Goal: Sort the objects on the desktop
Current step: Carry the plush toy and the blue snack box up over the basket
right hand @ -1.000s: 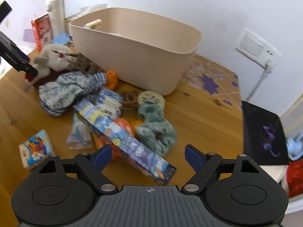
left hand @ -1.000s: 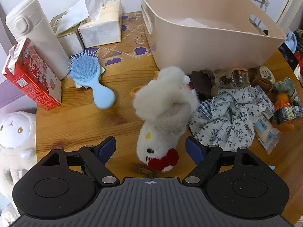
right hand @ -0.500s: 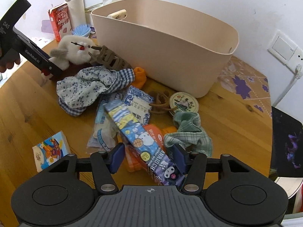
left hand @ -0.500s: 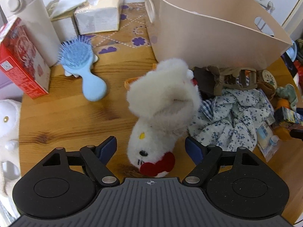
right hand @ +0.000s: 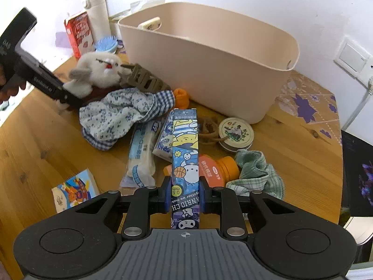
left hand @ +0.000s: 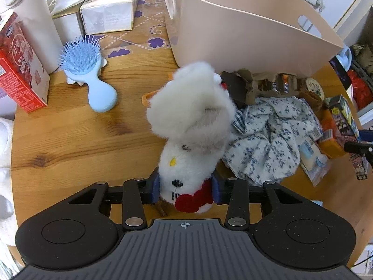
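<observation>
A white plush toy (left hand: 191,126) with a red bow lies on the wooden table (left hand: 70,144) in front of the beige bin (left hand: 244,35). My left gripper (left hand: 185,186) points down at it, jaws closing, and the blue pads press both sides of its head. In the right wrist view a long blue box with cartoon prints (right hand: 185,144) runs straight away from me toward the bin (right hand: 209,65). My right gripper (right hand: 184,193) has its jaws closing, with the pads pressed against the sides of the box's near end.
A floral cloth (left hand: 268,140), a brown hair claw (right hand: 144,79), a round tin (right hand: 235,133), an orange bottle (right hand: 216,168), a green checked cloth (right hand: 256,175) and packets crowd the middle. At the left stand a blue hairbrush (left hand: 88,70), red carton (left hand: 18,70) and tissue boxes (left hand: 109,16).
Both pairs of jaws have narrowed from wide open. The left now pinches the plush toy's head. The right has moved in over the long box and grips it.
</observation>
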{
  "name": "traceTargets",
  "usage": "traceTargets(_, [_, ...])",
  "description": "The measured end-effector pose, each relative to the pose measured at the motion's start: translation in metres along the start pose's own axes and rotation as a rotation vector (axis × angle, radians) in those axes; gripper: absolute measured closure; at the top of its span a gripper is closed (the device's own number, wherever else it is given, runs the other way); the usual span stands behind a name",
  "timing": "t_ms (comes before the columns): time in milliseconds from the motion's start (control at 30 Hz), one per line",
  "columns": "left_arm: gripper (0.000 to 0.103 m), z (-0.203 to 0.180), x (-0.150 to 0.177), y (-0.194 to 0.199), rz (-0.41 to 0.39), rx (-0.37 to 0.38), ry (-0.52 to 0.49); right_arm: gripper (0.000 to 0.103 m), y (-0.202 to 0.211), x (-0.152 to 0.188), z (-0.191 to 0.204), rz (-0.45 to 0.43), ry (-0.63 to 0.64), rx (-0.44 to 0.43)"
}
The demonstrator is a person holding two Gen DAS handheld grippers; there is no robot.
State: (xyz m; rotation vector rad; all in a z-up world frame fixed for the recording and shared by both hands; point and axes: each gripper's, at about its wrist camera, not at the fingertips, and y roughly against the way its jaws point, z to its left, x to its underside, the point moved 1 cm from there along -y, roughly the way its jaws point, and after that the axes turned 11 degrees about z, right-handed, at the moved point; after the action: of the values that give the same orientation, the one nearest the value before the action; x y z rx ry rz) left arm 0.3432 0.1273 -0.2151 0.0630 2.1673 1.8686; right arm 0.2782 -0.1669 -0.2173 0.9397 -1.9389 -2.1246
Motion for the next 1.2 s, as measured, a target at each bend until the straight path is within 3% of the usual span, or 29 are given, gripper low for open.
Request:
traceTargets(267, [0.061,-0.012,0.014,0.017,-0.002,0.028,-0.056,0.081,0.020,0.006,0.002,-0.062,-0.041,0.003])
traceTargets(567, [0.061,-0.031,0.027,0.054,-0.067,0.078,-0.123,0.081,0.045,0.018,0.000,-0.123,-0.084,0.024])
traceTargets(767, [0.061,-0.047,0.022,0.068,-0.101,0.092,-0.156,0.081,0.060,0.025,-0.010,-0.153,-0.111,0.050])
traceTargets(900, [0.061,-0.057,0.015,0.076,-0.135,0.046,-0.177,0.081,0.070,0.028,-0.016,-0.177,-0.125,0.073])
traceTargets(1200, [0.061,-0.061,-0.013,0.095,-0.210,0.045,-0.198,0.081,0.087,0.017,-0.029,-0.227,-0.129,0.124])
